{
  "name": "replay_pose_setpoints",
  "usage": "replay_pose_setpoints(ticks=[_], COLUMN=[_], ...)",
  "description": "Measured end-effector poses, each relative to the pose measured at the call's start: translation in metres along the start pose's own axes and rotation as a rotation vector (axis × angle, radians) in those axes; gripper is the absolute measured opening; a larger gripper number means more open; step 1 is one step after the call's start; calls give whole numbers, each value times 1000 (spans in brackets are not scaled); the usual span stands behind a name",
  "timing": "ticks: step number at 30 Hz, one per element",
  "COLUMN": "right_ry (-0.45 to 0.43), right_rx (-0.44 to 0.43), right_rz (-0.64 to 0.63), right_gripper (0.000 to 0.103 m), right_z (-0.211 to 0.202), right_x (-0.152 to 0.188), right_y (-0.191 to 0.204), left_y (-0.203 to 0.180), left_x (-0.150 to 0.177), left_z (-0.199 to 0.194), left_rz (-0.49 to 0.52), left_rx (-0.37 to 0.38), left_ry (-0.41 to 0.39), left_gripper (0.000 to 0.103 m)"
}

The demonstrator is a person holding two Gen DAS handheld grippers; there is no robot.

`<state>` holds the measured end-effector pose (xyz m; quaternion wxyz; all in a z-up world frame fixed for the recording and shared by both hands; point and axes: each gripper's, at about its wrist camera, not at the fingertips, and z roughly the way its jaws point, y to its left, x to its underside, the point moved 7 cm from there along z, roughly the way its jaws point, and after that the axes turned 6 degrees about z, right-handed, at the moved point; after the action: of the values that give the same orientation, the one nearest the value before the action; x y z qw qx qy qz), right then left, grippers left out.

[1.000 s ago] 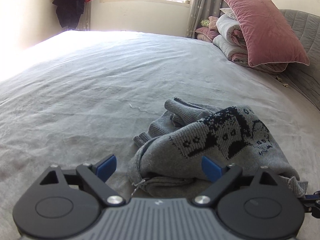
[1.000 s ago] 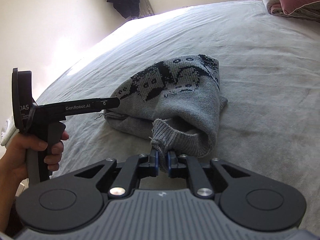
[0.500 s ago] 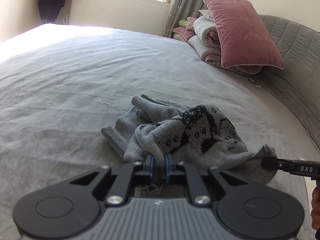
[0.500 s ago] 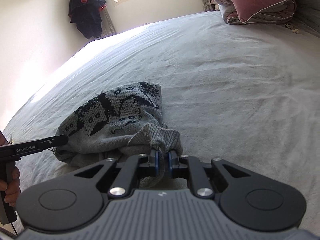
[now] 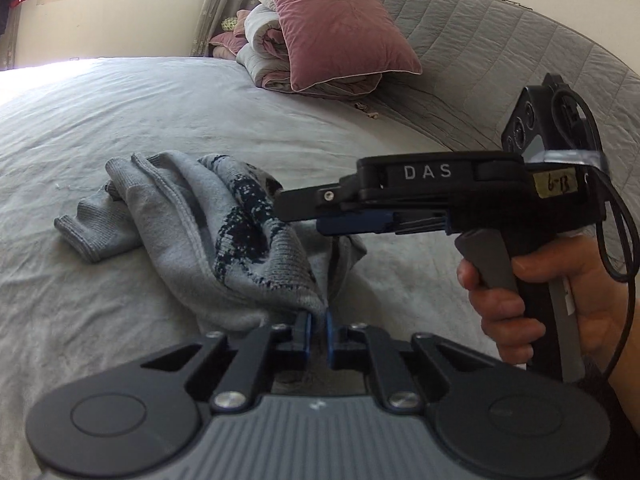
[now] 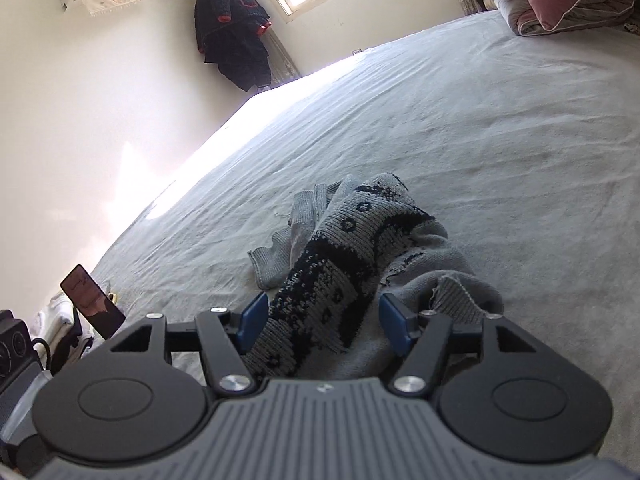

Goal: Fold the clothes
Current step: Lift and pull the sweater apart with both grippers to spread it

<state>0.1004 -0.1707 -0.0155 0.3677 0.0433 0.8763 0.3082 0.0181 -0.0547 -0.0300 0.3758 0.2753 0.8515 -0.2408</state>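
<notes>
**Left wrist view: grey patterned sweater, mid-handover, on bed**

Nearest: left tool (image 5: 316,330), blue pads clamped on a bunched edge of the sweater (image 5: 224,236), fabric pinched between them. Just beyond, to the right: right tool (image 5: 348,216) seen side-on, carried by a hand (image 5: 532,292), tips over the knit. Right wrist view: right tool (image 6: 320,320) with jaws opening, patterned knit lying between the pads but not pressed by either. Sweater crumpled in a heap on the grey bed (image 5: 120,120), a ribbed cuff trailing toward the left. Farther off: pink pillow (image 5: 336,24) on folded quilts against the padded headboard; dark coat (image 6: 232,36) hanging beside the window.

Risks, judged: single pinch on a thick bunch likely to drag the whole heap rather than spread it; layers caught together could lock in a crooked fold; loose knit may snag on a pad edge.

Change from a second earlier: left tool then wide open short of the sweater, now closed on it; right tool then clamped on the ribbed hem, now releasing; left tool now much closer beside the right.
</notes>
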Motion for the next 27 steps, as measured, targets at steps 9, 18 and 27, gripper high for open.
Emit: replay_pose_setpoints(ticks=[9, 18, 27], right_ry=[94, -12, -42], right_rx=[24, 56, 72], right_rz=[34, -48, -62], right_gripper=[8, 8, 8], right_z=[28, -4, -33], right_x=[15, 1, -2], right_y=[-10, -2, -8], left_y=[6, 64, 99], left_x=[1, -28, -25], left_z=[9, -17, 17], left_rz=[15, -95, -329], left_rx=[24, -130, -183], left_ry=[71, -22, 12], left_gripper=[12, 60, 60])
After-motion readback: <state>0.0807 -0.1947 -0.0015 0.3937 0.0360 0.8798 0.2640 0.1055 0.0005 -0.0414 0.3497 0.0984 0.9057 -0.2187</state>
